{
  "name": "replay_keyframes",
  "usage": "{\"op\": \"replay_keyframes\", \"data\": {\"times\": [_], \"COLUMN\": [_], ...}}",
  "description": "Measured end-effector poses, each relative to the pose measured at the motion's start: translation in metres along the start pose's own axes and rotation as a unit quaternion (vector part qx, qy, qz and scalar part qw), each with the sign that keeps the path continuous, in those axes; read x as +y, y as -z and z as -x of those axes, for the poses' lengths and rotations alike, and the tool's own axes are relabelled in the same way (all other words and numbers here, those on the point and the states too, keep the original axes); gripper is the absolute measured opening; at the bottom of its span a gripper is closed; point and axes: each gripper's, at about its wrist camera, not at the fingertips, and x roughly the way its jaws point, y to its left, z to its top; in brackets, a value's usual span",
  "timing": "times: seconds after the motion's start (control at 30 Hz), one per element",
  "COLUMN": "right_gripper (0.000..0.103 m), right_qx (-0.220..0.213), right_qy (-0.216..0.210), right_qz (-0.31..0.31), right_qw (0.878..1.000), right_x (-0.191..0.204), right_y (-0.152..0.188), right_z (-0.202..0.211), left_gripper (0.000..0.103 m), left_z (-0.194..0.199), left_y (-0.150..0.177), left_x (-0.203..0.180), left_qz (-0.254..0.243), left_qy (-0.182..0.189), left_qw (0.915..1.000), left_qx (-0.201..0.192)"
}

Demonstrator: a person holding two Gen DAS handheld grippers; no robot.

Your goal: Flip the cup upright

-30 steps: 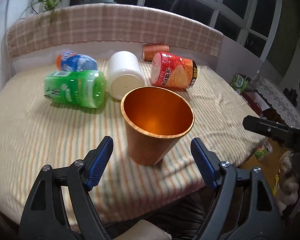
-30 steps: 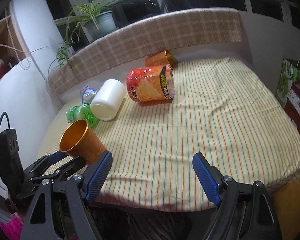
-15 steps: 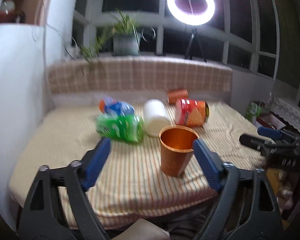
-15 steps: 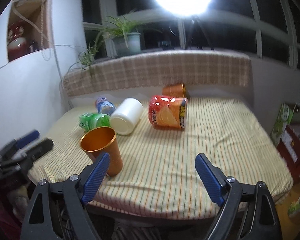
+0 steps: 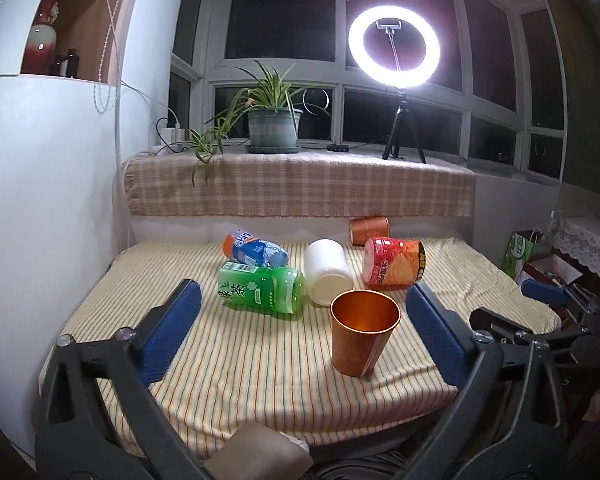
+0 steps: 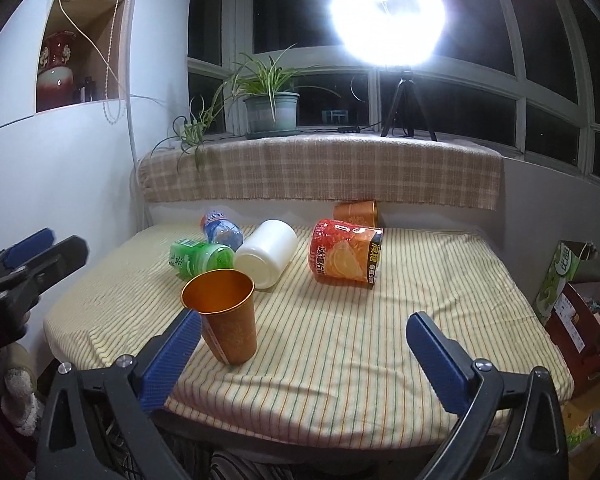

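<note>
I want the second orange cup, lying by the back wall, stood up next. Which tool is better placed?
Probably the right tool: open, empty, with bare cloth ahead toward the lying cup. The left tool, also open, faces the upright cup and bottles.

The green bottle (image 5: 260, 289) bears the large characters "绿茶" on its label.

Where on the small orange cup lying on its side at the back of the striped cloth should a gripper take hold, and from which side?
Grip the small orange cup across its round wall, probably best near mid-length, with one finger on each side, coming from above and in front. It lies on its side against the checked backrest, with the red snack canister close in front, so a low frontal approach looks blocked.
</note>
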Motion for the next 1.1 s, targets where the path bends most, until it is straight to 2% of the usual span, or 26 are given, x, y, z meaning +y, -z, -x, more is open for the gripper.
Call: {"op": "replay_keyframes", "data": {"times": [1.1], "right_gripper": [0.103], "right_qx": [-0.001], "right_qy": [0.006], "right_qz": [-0.006], "right_qw": [1.000], "right_x": [-0.0055], "right_y": [0.0020], "right_z": [-0.0024], "left_gripper": [0.103], "left_z": [0.0061], "left_y": [-0.0030], "left_x": [0.0077], "left_qz": [0.000], "left_qy": [-0.027], "left_qw": [0.9996], "left_qx": [-0.005]}}
